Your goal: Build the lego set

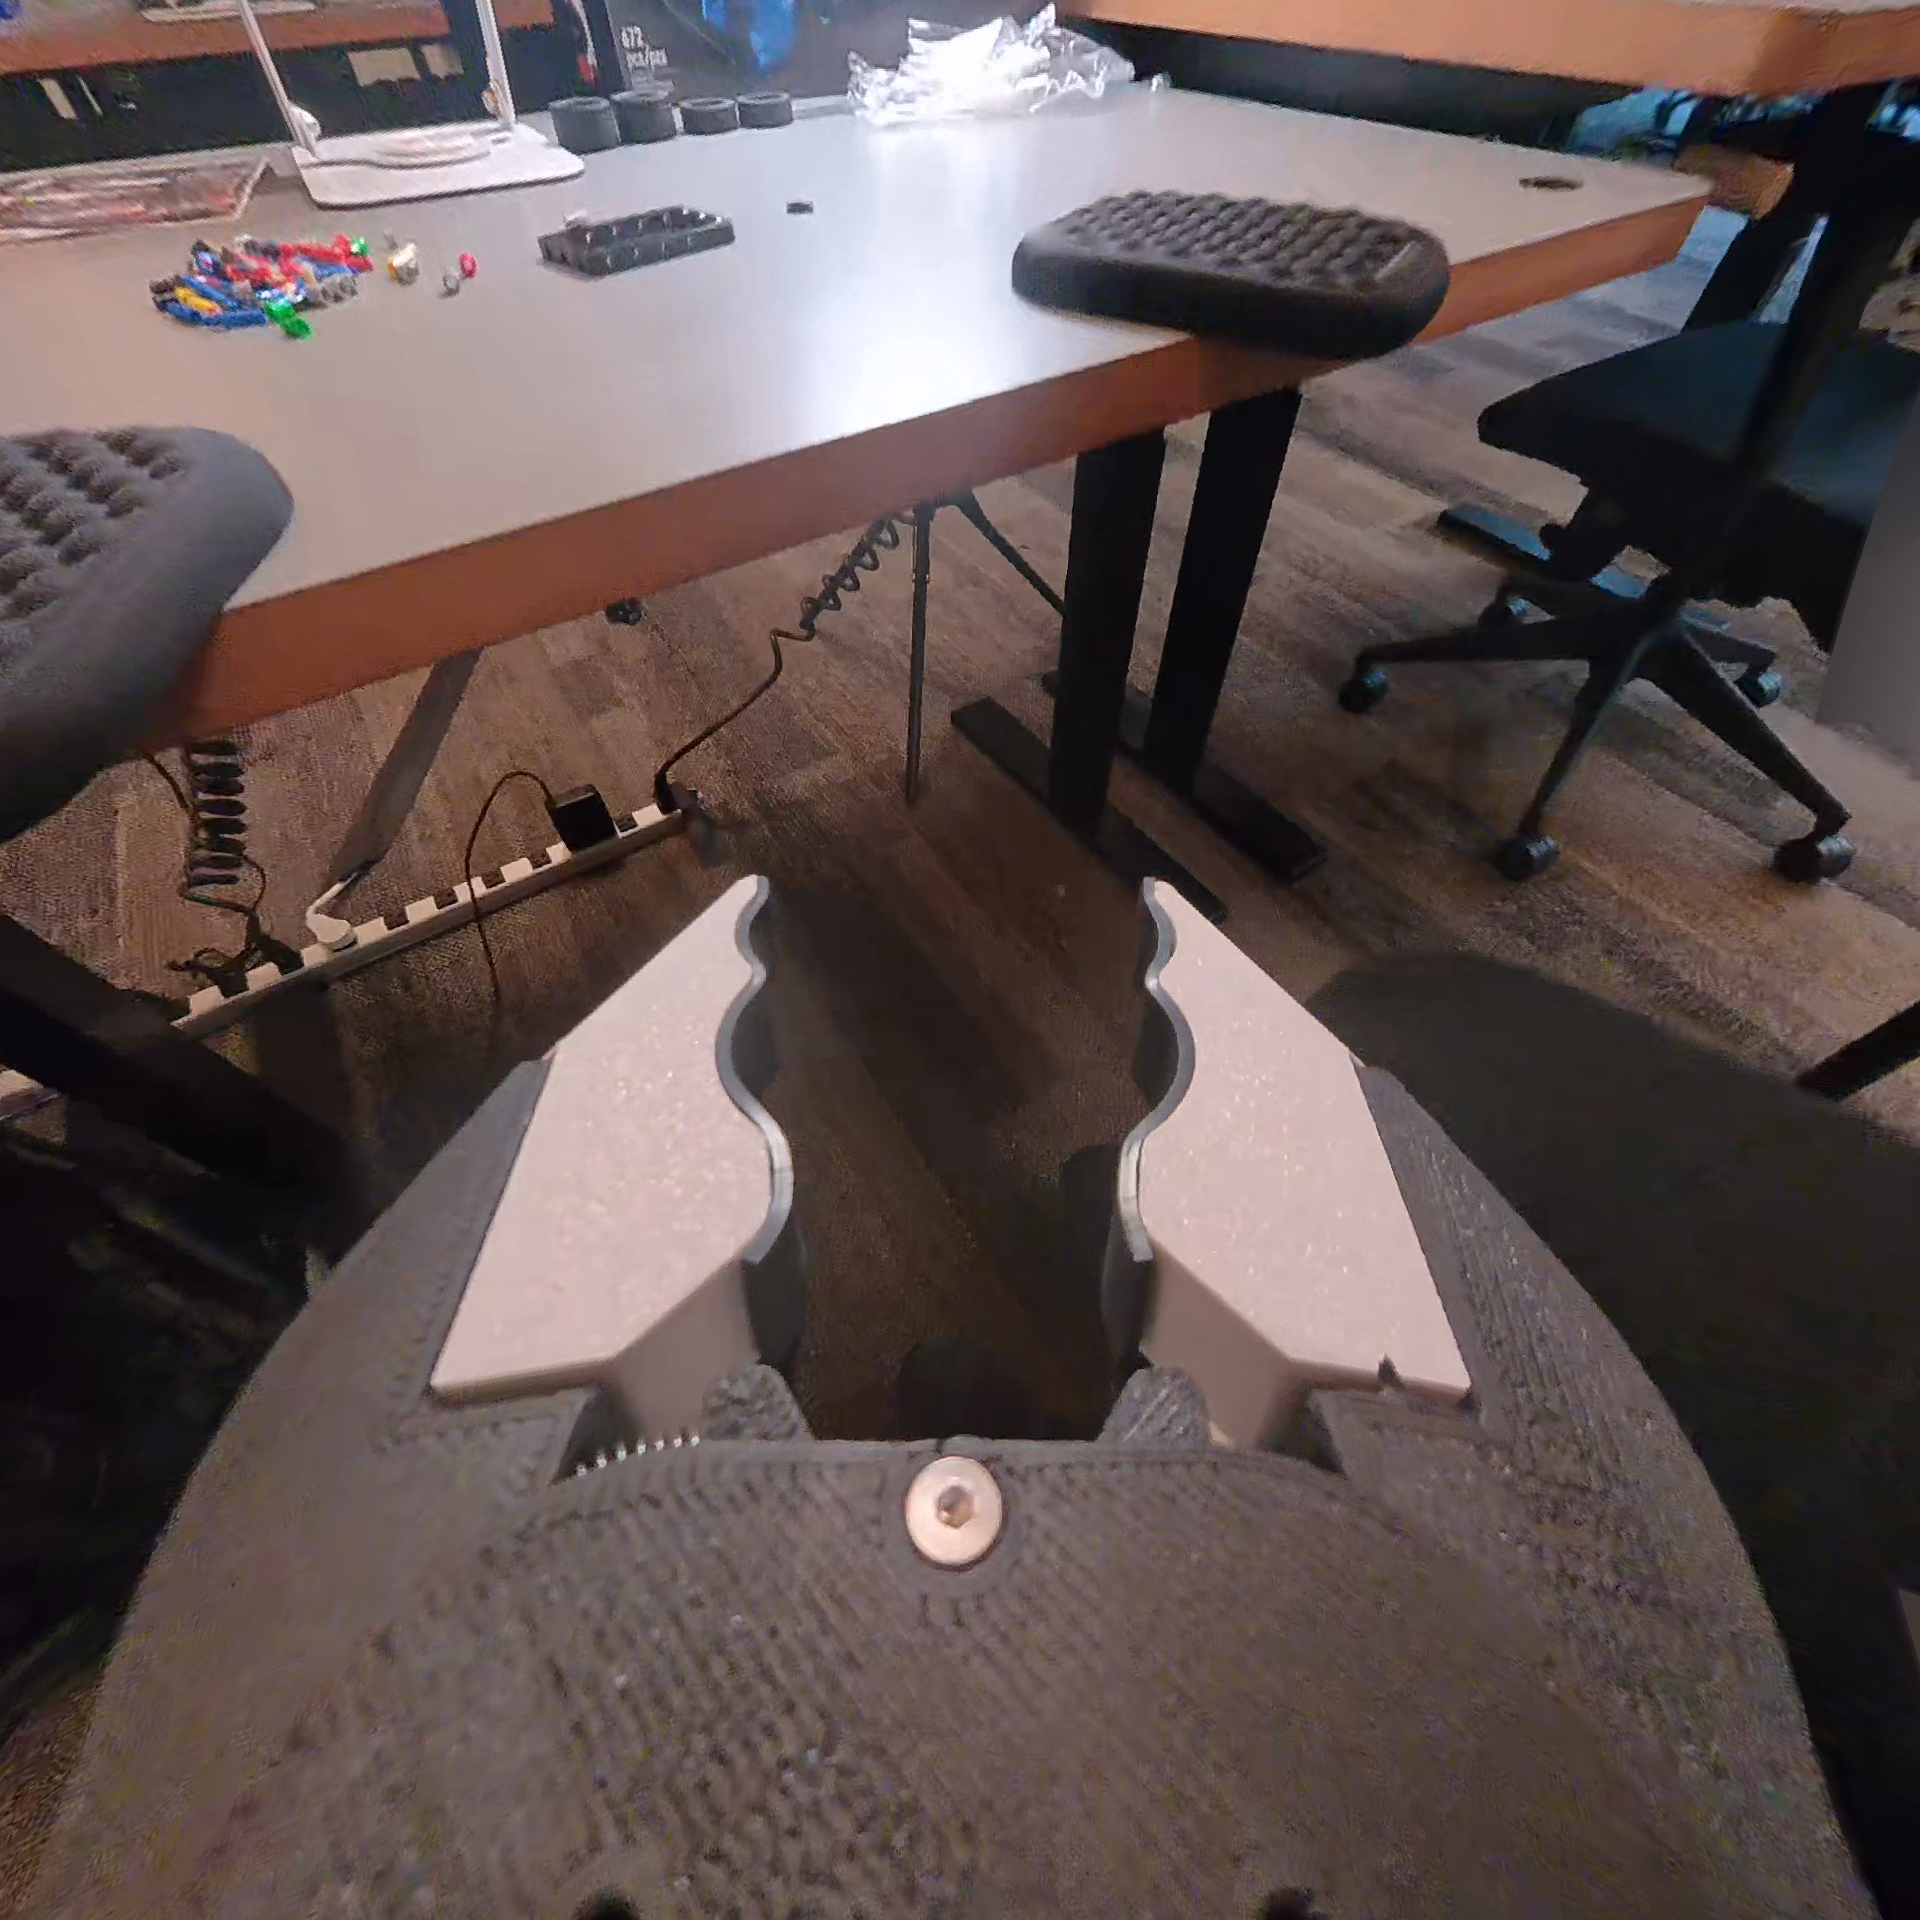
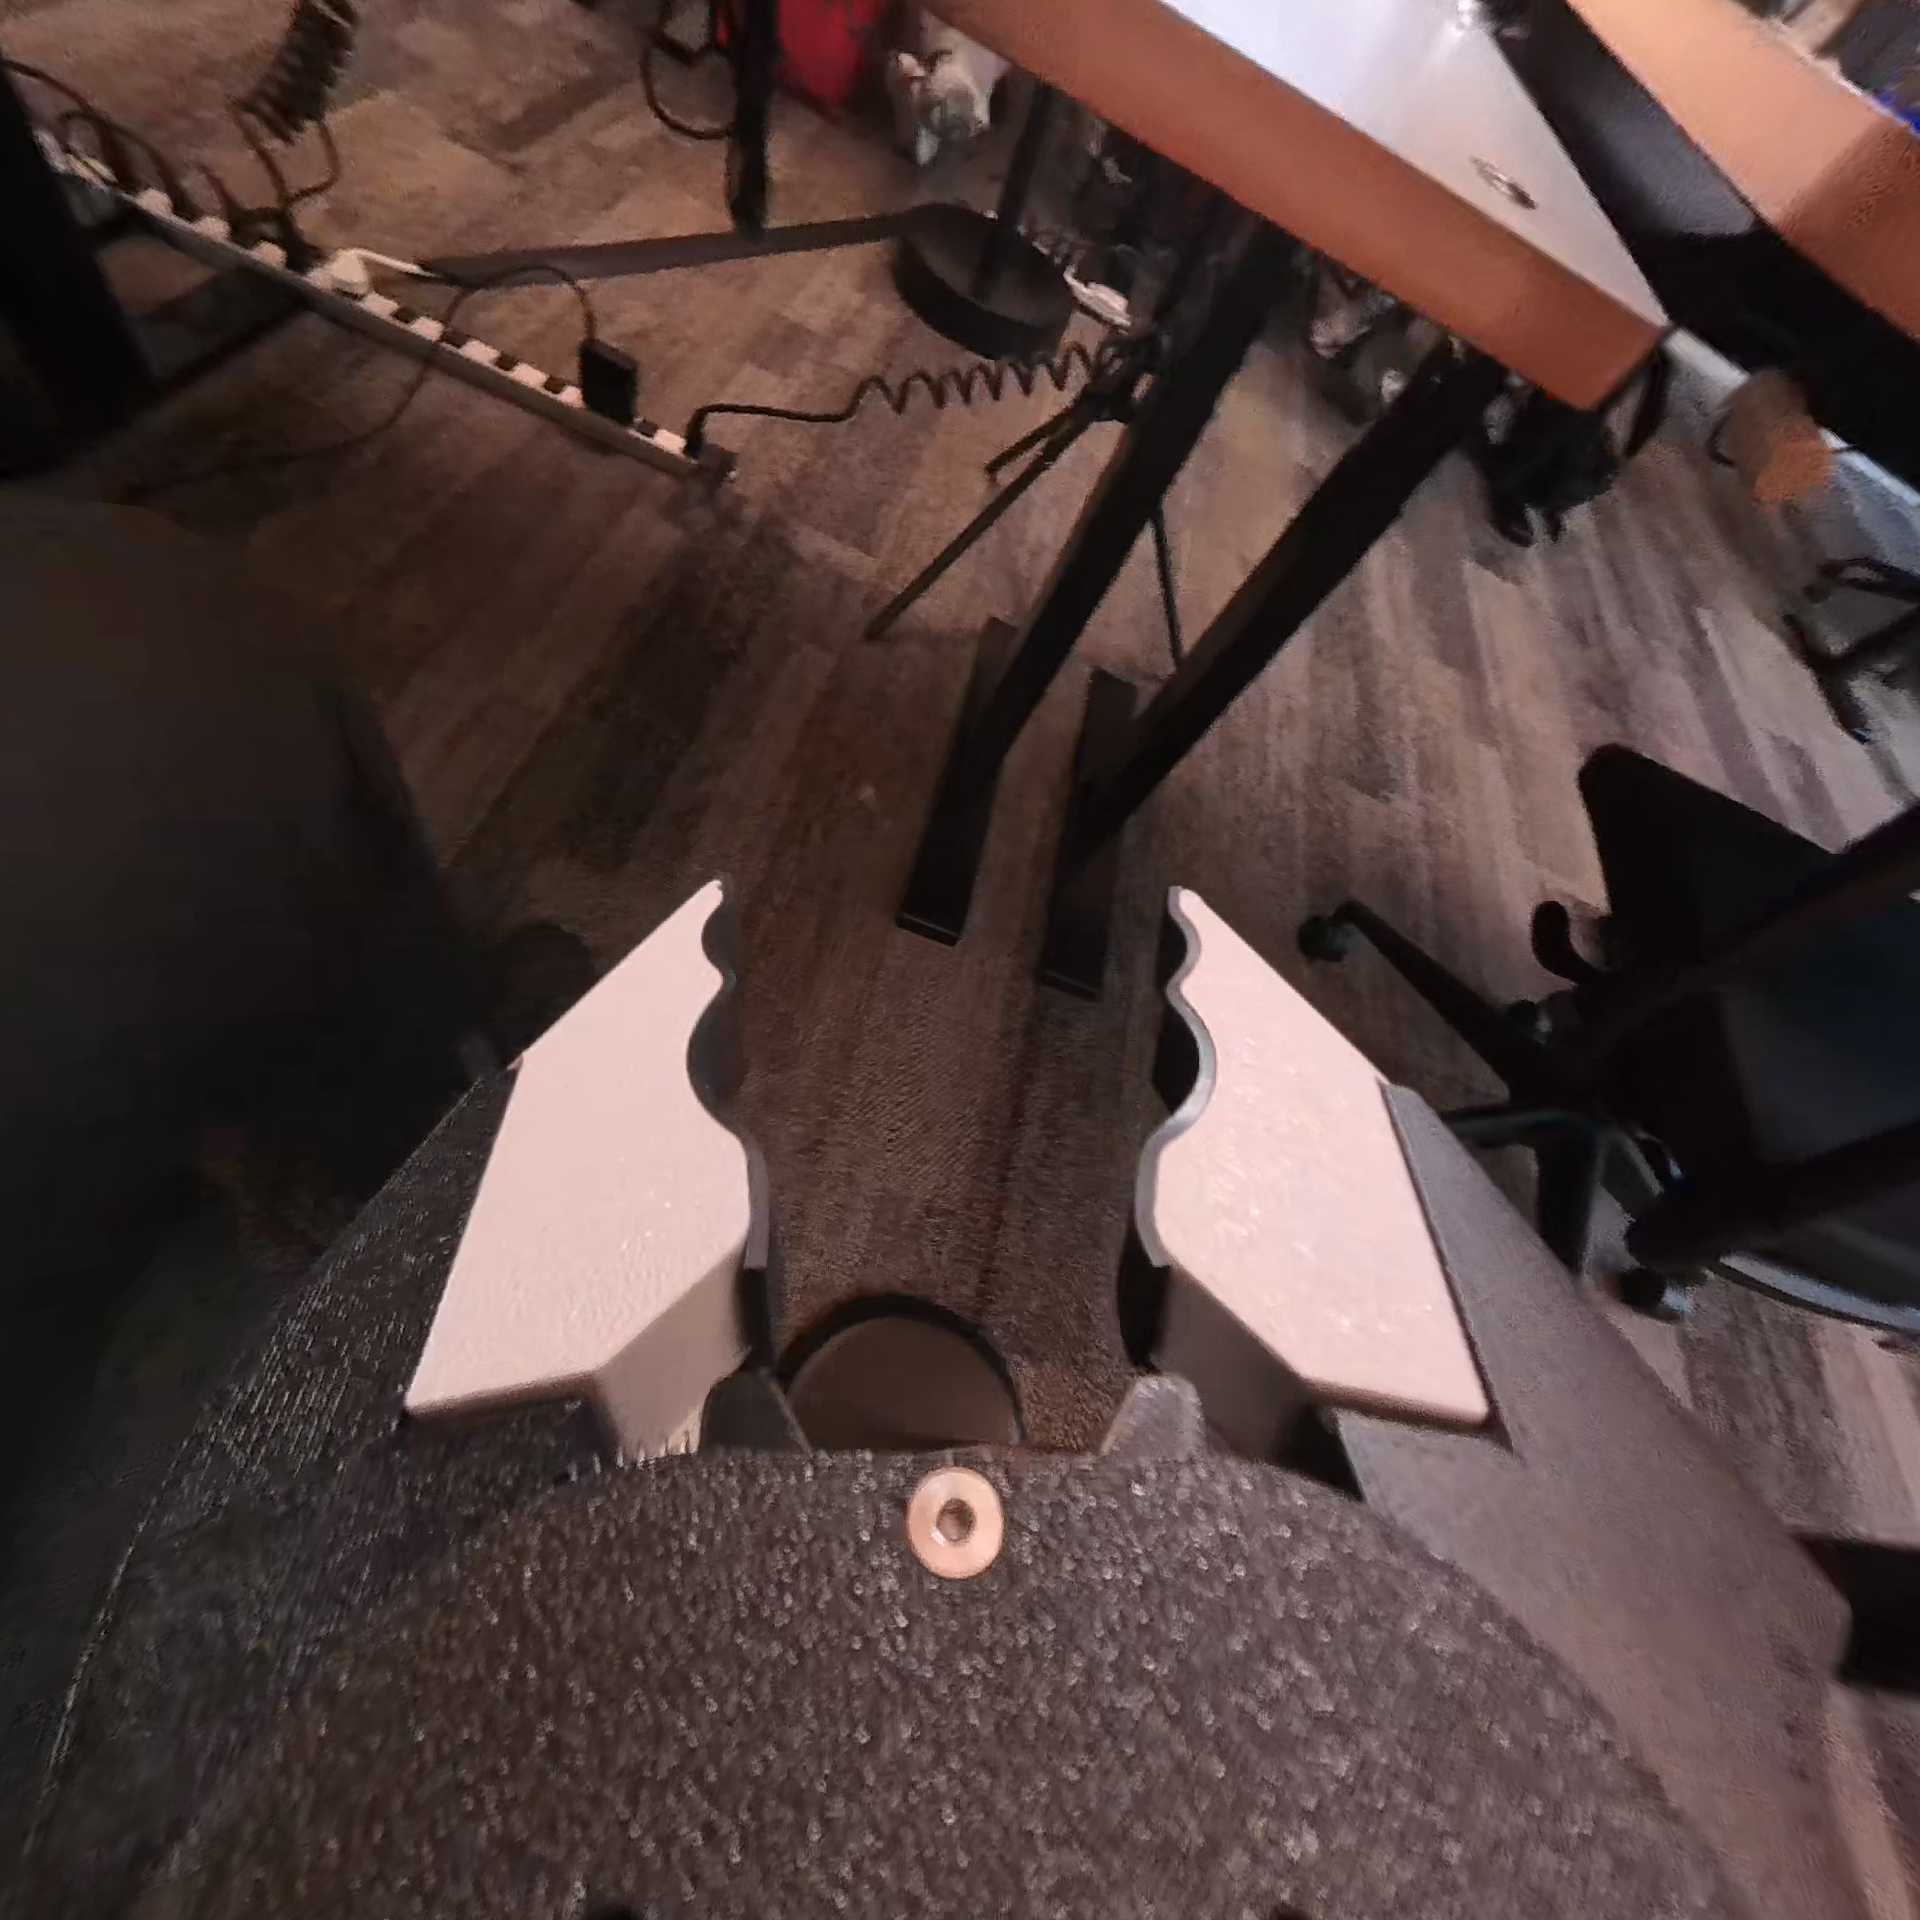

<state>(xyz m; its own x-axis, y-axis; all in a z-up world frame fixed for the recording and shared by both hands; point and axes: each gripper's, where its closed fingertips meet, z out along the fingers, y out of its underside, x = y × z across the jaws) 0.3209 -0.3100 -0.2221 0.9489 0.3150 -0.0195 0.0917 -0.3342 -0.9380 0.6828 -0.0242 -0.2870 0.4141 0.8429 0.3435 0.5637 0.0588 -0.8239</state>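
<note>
I have both grippers down below the table edge, over the carpet. My left gripper (image 1: pixel 954 904) is released, its grey fingers spread with nothing between them, only floor showing in the gap. My right gripper (image 2: pixel 945 909) is likewise spread wide and empty, pointing at the black table legs (image 2: pixel 1049 665) and the carpet.

In the left wrist view the lego lies well ahead on the grey table (image 1: pixel 644 395): a loose heap of small coloured pieces (image 1: pixel 260 281) at the far left, a few stray bits just right of it, and a black studded plate (image 1: pixel 636 241) near the middle. Four black tyres (image 1: pixel 670 114) stand in a row at the back, beside a white stand base (image 1: pixel 436 161). Crumpled clear plastic (image 1: pixel 987 62) lies farther right at the back edge.

Two black chair armrests frame the view, one at left (image 1: pixel 104 571) and one at right (image 1: pixel 1231 270) overlapping the table's edge. A power strip (image 1: pixel 436 914) with cables lies on the floor under the table, and an office chair (image 1: pixel 1683 582) stands off to the right.
</note>
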